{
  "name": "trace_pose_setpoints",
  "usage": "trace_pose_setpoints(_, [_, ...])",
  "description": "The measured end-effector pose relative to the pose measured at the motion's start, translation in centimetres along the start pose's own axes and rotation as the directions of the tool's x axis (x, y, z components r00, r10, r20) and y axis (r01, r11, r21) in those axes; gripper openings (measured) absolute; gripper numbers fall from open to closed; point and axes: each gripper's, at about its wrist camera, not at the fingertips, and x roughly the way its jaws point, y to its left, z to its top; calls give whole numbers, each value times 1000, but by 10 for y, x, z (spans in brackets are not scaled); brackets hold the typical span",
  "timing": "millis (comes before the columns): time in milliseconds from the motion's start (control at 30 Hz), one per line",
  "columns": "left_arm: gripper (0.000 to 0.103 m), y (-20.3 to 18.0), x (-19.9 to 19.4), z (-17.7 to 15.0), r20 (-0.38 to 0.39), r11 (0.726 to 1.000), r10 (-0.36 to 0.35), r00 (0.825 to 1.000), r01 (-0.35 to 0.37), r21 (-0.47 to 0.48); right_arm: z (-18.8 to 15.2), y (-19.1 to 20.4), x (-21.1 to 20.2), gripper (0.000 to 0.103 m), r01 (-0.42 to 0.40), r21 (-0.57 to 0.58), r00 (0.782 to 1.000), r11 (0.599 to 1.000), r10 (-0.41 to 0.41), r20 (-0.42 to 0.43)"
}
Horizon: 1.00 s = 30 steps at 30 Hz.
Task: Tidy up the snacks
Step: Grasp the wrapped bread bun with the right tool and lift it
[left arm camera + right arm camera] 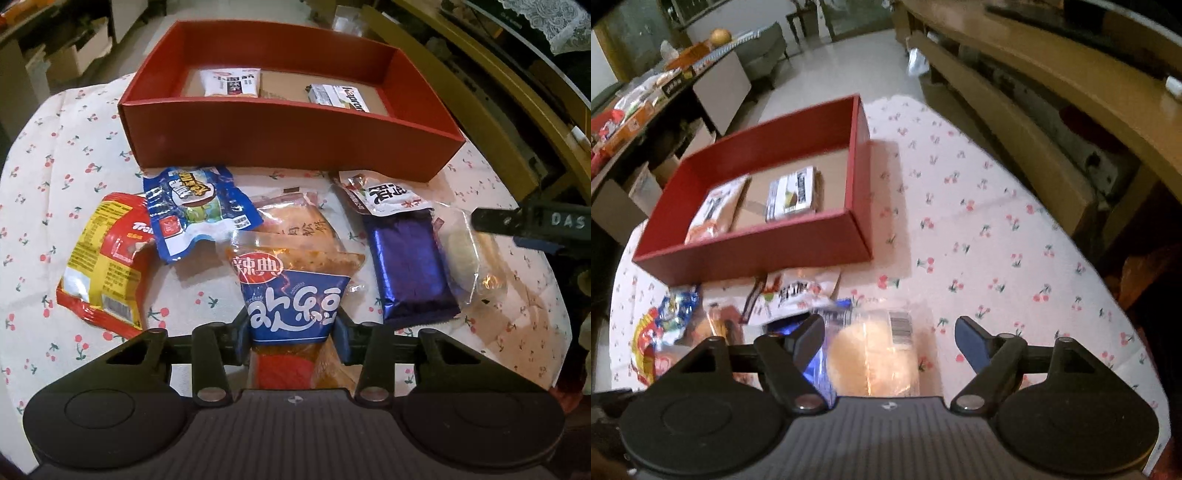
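A red box (pixel 258 129) stands at the back of the table with two packets inside, a white one (pixel 231 83) and a silver one (pixel 338 98). My left gripper (pixel 293 326) is shut on a blue-and-clear snack bag (pixel 291 295). Loose snacks lie in front of the box: a red-yellow bag (pixel 107 258), a blue bag (pixel 195 210), a purple bar (pixel 410 266) and a clear-wrapped round cake (pixel 469 254). My right gripper (pixel 890 339) is open, its fingers either side of the round cake (pixel 871 354). The red box (pixel 768 251) lies ahead on the left in that view.
The table has a white cloth with a cherry print (pixel 997 229). A wooden bench or cabinet (pixel 1034 110) runs along the right. A dark side table (pixel 646 99) with clutter stands at the far left. My right gripper's finger shows at the right of the left wrist view (pixel 517 221).
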Motion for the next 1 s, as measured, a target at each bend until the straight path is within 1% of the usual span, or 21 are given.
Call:
trace_pose_setpoints(133, [55, -1, 4, -1, -16, 1000, -14, 1000, 14, 5, -1, 2, 6, 89, -33, -9, 999, 999, 33, -30])
trace_pose_setpoints(200, [58, -1, 7, -2, -26, 1000, -18, 1000, 18, 4, -3, 3, 13, 89, -24, -17, 998, 1000, 23, -54])
trace_pose_setpoints(267, [63, -3, 8, -2, -24, 1000, -23, 999, 23, 10, -4, 4, 21, 90, -7, -32, 996, 999, 5, -85])
trace_pose_setpoints(367, [68, -5, 10, -2, -21, 999, -16, 1000, 16, 28, -6, 1, 37, 91, -13, -24, 992, 1000, 9, -129])
trace_pose_setpoints(433, [68, -6, 10, -2, -20, 999, -15, 1000, 15, 34, -7, 2, 37, 84, -7, -28, 994, 1000, 4, -108])
trace_pose_setpoints(467, [68, -5, 10, -2, -23, 999, -14, 1000, 15, 34, -7, 2, 36, 73, -18, -24, 994, 1000, 16, -104])
trace_pose_setpoints(500, [67, -5, 10, -2, -23, 999, -15, 1000, 16, 33, -6, 3, 33, 66, -25, -17, 995, 1000, 23, -95])
trace_pose_setpoints(600, [63, -6, 10, -2, -24, 999, -2, 1000, 2, 34, -7, 6, 27, 65, -26, -27, 997, 999, 23, -79])
trace_pose_setpoints(700, [55, -6, 8, -2, -25, 1000, 5, 1000, -4, 30, -11, 14, 18, 65, -16, -71, 998, 997, 12, -57])
trace_pose_setpoints(867, [49, -5, 1, -4, -17, 1000, -2, 1000, 3, 19, -13, 20, -1, 64, -22, -80, 1000, 997, 22, 5])
trace_pose_setpoints(1000, [46, -4, -5, -4, -5, 1000, -5, 1000, 5, 8, -17, 21, -14, 64, -40, -75, 999, 996, 42, 33])
